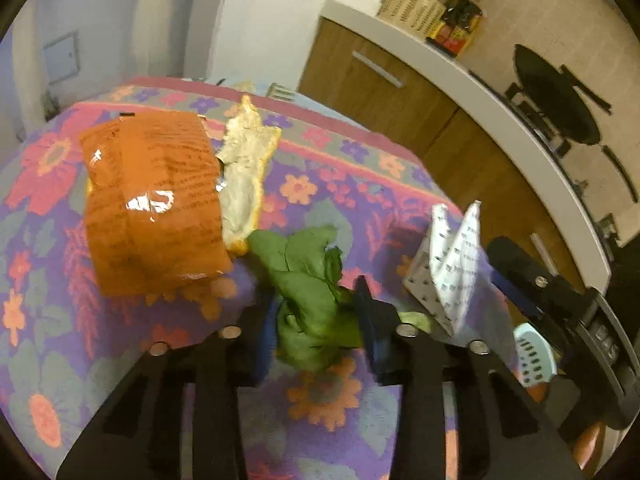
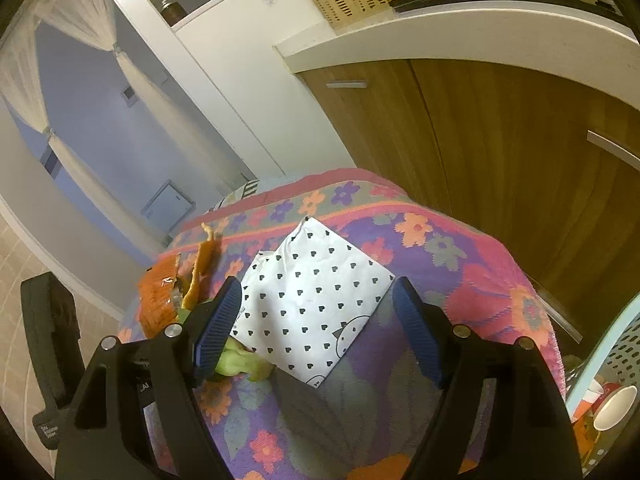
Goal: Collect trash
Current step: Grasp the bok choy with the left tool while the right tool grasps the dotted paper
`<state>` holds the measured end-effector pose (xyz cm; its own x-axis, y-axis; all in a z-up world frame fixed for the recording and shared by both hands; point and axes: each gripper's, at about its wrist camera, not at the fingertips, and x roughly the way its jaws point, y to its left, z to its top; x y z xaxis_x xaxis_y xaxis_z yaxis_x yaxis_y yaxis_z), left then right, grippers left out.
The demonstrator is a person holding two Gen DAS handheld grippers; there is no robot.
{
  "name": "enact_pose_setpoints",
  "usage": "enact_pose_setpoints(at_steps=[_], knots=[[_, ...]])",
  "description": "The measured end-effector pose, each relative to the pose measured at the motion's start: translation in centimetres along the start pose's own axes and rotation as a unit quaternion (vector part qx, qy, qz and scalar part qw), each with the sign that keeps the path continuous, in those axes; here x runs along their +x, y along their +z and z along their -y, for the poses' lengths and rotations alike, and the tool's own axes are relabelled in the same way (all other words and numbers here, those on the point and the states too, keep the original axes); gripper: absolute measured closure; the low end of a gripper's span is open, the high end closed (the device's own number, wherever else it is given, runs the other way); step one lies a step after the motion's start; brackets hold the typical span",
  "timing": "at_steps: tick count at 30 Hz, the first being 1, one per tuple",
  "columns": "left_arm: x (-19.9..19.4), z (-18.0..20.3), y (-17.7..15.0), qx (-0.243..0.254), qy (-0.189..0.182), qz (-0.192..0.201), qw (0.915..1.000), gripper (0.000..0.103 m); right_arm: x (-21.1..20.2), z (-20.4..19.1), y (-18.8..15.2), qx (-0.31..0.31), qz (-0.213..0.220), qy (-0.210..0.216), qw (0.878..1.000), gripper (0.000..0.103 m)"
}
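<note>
**A:** Between my left gripper's [image 1: 316, 340] jaws sits a crumpled green leaf [image 1: 308, 292], pinched. My right gripper [image 2: 316, 332] hangs spread over a white paper bag printed with black hearts [image 2: 316, 296].

**B:** Progress?

**A:** Early, I'd judge: the orange foil wrapper [image 1: 152, 204], pale peel [image 1: 244, 176], leaf and bag are all on the flowered worktop [image 1: 320, 200]. The pale blue perforated basket [image 2: 624, 344] holds a cup. The wrapper's print is unreadable.
</note>
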<state>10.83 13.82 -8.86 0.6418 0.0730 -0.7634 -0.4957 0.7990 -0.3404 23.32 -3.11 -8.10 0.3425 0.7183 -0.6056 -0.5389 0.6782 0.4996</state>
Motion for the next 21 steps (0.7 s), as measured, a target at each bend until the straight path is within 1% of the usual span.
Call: enact_pose_setpoints(at_steps=[2,3,5,7,9,10,11,13,15,16,17,18,19,20,21], knots=[[-0.8,-0.1,-0.4,0.004,-0.004,0.006,1.0,0.077,-0.1,-0.2,-0.1,-0.007,0.002,0.002,1.0,0.029],[-1.2,0.0,-0.6,0.01,-0.005,0.009,0.9999,0.083,-0.3,-0.5,-0.2,-0.015,0.005,0.004,1.0,0.029],[-2.6,0.0,-0.9,0.02,-0.015,0.024,0.9994,0.09,-0.4,-1.3,-0.4,-0.036,0.008,-0.006,0.999,0.029],[-4.3,-0.5,-1.6,0.024,-0.032,0.029,0.9988,0.091,-0.5,-2.0,-0.7,-0.056,0.008,-0.015,0.998,0.029],[-5.9,-1.7,-2.0,0.025,-0.038,0.035,0.9984,0.092,-0.6,-3.3,-1.2,-0.086,0.009,-0.027,0.996,0.029],[-6.1,-2.0,-2.2,0.023,-0.041,0.037,0.9982,0.092,-0.6,-3.7,-1.4,-0.099,0.01,-0.035,0.994,0.027],[-6.5,-2.8,-2.6,0.02,-0.044,0.037,0.9981,0.092,-0.4,-4.5,-1.7,-0.119,0.009,-0.05,0.992,0.024],[-6.5,-4.0,-2.9,0.016,-0.048,0.033,0.9982,0.092,0.2,-6.2,-2.5,-0.157,0.003,-0.078,0.984,0.022],[-6.4,-5.5,-3.2,0.0,-0.065,0.031,0.9974,0.092,1.1,-7.8,-3.4,-0.198,-0.004,-0.114,0.974,0.022],[-6.4,-6.1,-3.4,-0.007,-0.068,0.029,0.9972,0.092,1.8,-8.7,-3.9,-0.224,-0.005,-0.147,0.963,0.022],[-6.3,-6.3,-3.4,-0.008,-0.07,0.029,0.9971,0.092,2.4,-9.2,-4.1,-0.236,-0.008,-0.171,0.957,0.022],[-6.2,-6.5,-3.5,-0.007,-0.073,0.03,0.9968,0.092,3.0,-9.5,-4.2,-0.243,-0.015,-0.186,0.952,0.023],[-6.3,-6.8,-3.5,-0.006,-0.076,0.03,0.9966,0.092,3.5,-9.4,-4.1,-0.242,-0.022,-0.197,0.95,0.023],[-6.3,-6.7,-3.5,-0.003,-0.078,0.032,0.9965,0.092,3.7,-9.1,-3.9,-0.234,-0.023,-0.208,0.949,0.029],[-6.4,-6.6,-3.5,0.0,-0.079,0.033,0.9964,0.092,3.7,-8.5,-3.5,-0.22,-0.027,-0.21,0.952,0.035]])
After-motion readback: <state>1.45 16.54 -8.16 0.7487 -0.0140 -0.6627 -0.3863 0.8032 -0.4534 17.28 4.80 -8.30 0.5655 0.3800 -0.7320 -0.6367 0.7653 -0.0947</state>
